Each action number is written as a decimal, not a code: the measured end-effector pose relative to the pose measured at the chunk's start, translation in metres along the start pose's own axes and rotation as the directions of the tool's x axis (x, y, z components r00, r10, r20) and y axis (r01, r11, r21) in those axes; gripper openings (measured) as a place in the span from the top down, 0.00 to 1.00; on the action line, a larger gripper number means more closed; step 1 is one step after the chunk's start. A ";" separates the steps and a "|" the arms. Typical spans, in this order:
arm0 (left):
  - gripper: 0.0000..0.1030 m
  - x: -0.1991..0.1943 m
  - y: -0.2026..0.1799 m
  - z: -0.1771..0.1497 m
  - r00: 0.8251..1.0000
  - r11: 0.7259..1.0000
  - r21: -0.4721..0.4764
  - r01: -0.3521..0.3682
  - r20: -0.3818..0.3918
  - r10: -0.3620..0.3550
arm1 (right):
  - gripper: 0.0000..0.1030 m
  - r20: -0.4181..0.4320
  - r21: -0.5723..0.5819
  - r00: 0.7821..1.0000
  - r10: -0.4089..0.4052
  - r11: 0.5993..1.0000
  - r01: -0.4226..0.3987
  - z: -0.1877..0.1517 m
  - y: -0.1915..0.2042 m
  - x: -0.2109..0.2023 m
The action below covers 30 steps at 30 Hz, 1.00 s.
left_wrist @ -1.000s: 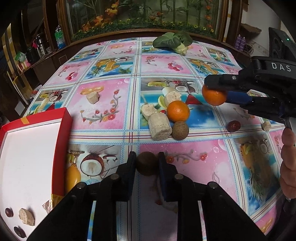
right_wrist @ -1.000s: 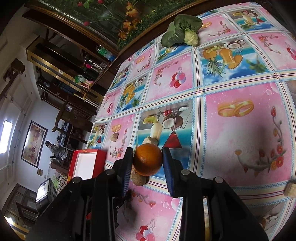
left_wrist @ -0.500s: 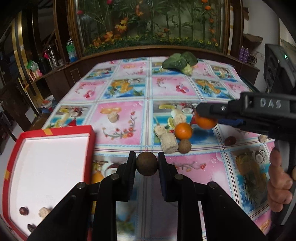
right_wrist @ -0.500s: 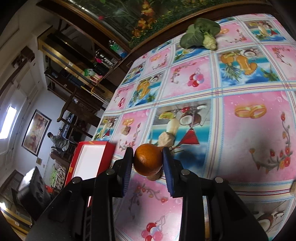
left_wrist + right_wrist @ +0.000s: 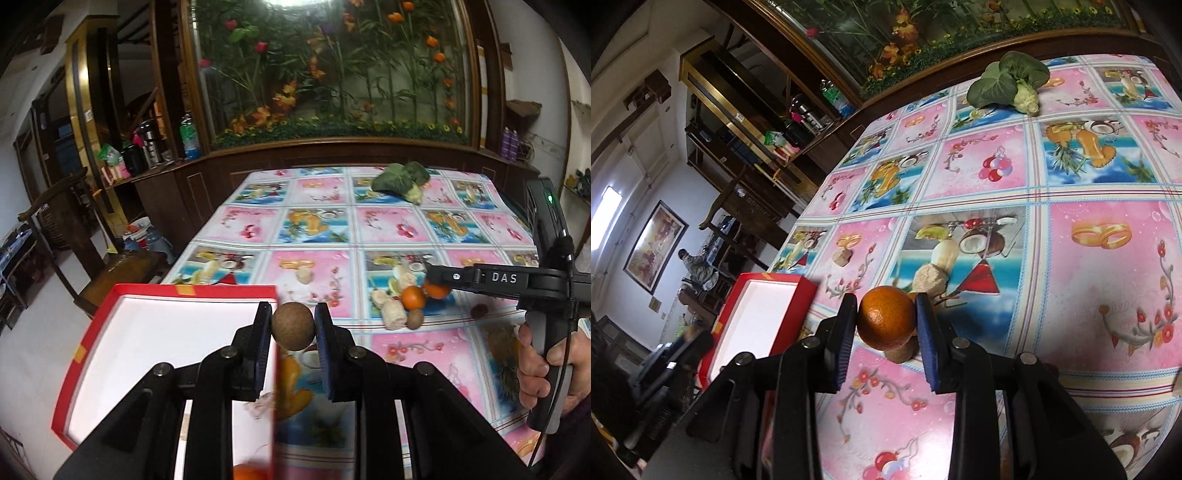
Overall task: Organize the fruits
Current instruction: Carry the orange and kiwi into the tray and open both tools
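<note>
My left gripper [image 5: 292, 326] has its jaws clamped on a round brown fruit [image 5: 292, 329], tilted downward. At three o'clock, my right gripper [image 5: 886, 321] pinches an orange [image 5: 885, 322], my hand [image 5: 535, 362] wrapping its handle.

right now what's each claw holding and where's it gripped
Left claw: brown ball, pinched across its middle, pads on opposite sides. Right claw: orange, gripped the same way.

A round brown fruit [image 5: 292, 330] and an orange [image 5: 885, 322] are each clamped above the table.
</note>
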<state>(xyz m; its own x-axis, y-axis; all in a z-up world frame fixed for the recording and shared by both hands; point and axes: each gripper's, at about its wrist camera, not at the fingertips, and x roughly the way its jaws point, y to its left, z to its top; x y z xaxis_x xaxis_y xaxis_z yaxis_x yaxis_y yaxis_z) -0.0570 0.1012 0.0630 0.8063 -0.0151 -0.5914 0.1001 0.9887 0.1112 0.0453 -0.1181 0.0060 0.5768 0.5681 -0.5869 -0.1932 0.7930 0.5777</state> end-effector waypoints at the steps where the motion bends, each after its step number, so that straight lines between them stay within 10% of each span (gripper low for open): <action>1: 0.78 -0.001 0.004 -0.001 1.000 1.000 -0.006 -0.002 -0.001 0.002 | 0.67 0.002 0.008 1.000 0.001 1.000 -0.001 0.000 -0.002 0.001; 18: 0.78 0.011 0.091 -0.042 0.987 0.985 -0.082 -0.152 -0.068 0.147 | 0.67 -0.053 -0.011 0.959 0.279 0.960 -0.280 -0.040 0.111 0.054; 30: 0.78 0.031 0.125 -0.060 0.975 0.973 -0.118 -0.197 -0.126 0.182 | 0.67 -0.145 -0.116 0.970 0.194 0.971 -0.211 -0.054 0.162 0.118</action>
<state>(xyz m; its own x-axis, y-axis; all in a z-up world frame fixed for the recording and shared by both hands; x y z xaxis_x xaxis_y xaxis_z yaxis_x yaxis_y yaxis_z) -0.0547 0.2336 0.0107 0.7310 0.1840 -0.6571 -0.1304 0.9829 0.1302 0.0393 0.0891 -0.0007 0.4071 0.7368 -0.5398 -0.4010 0.6752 0.6192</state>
